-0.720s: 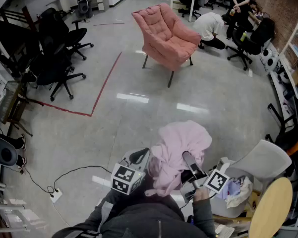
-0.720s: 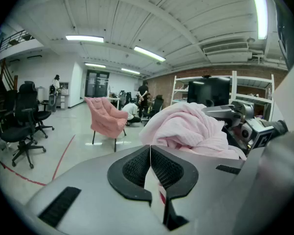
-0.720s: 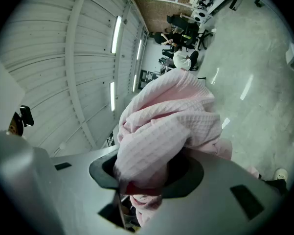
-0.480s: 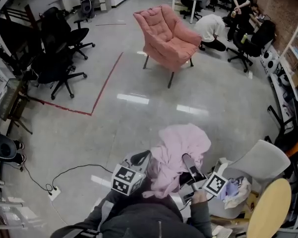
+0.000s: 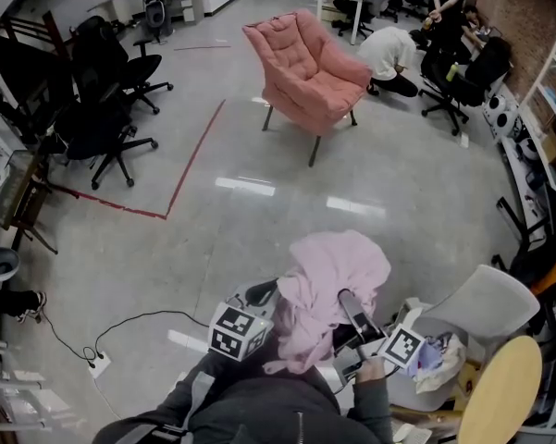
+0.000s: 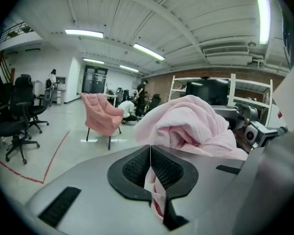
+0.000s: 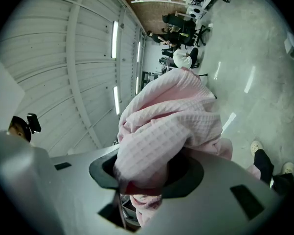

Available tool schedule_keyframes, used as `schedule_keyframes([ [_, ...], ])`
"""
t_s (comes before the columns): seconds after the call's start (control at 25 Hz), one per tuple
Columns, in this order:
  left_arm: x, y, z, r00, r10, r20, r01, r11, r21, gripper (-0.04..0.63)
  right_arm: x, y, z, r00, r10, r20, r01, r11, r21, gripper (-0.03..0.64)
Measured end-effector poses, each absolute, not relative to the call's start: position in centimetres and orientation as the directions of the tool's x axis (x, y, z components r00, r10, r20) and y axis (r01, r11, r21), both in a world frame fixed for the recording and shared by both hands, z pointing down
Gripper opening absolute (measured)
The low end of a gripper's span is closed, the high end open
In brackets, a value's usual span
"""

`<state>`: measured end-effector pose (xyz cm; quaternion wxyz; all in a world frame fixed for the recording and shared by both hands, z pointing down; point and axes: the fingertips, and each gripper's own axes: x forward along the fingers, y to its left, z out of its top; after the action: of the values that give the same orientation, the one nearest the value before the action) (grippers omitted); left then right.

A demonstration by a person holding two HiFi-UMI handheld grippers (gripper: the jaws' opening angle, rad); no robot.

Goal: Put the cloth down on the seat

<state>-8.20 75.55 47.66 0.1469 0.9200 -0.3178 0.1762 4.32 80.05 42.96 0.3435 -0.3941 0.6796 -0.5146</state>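
Note:
A bundled pale pink waffle cloth [image 5: 331, 287] hangs between my two grippers, close in front of the person's body. My left gripper [image 6: 150, 173] is shut on a thin fold of the cloth [image 6: 191, 126]. My right gripper [image 7: 147, 173] is shut on a thick bunch of the cloth [image 7: 169, 126], which fills its jaws. In the head view the left gripper [image 5: 259, 305] sits at the cloth's left and the right gripper [image 5: 353, 317] at its right. The pink armchair [image 5: 307, 66] stands empty across the floor, far ahead; it also shows small as the armchair [image 6: 101, 117] in the left gripper view.
Black office chairs [image 5: 102, 109] stand at the left behind a red floor line [image 5: 180, 178]. A grey chair [image 5: 486, 303], a round wooden seat [image 5: 504, 387] and a bin of clothes [image 5: 435, 354] are at my right. A cable and socket [image 5: 97, 359] lie near left. People [image 5: 393, 49] are behind the armchair.
The view has shifted slightly as the person moves; the armchair sits a little further left in the picture. The cloth stays bundled between both grippers, held the same way.

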Motion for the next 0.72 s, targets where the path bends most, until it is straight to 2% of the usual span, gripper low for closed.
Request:
schedule_keyframes([
  [0.32,-7.9,71.5,47.5,0.729,-0.551,0.406,-0.663,-0.717,0.215,0.012,5.0,75.2,43.1,-0.465,-0.883,-0.061,-0.158,0.15,-0.976,0.172],
  [0.72,-7.1,62.6,46.9,0.72,-0.562,0.408,-0.677,-0.699,0.232,0.012,6.1,66.2,42.4,-0.488,-0.872,-0.024,-0.191,0.134,-0.972,0.172],
])
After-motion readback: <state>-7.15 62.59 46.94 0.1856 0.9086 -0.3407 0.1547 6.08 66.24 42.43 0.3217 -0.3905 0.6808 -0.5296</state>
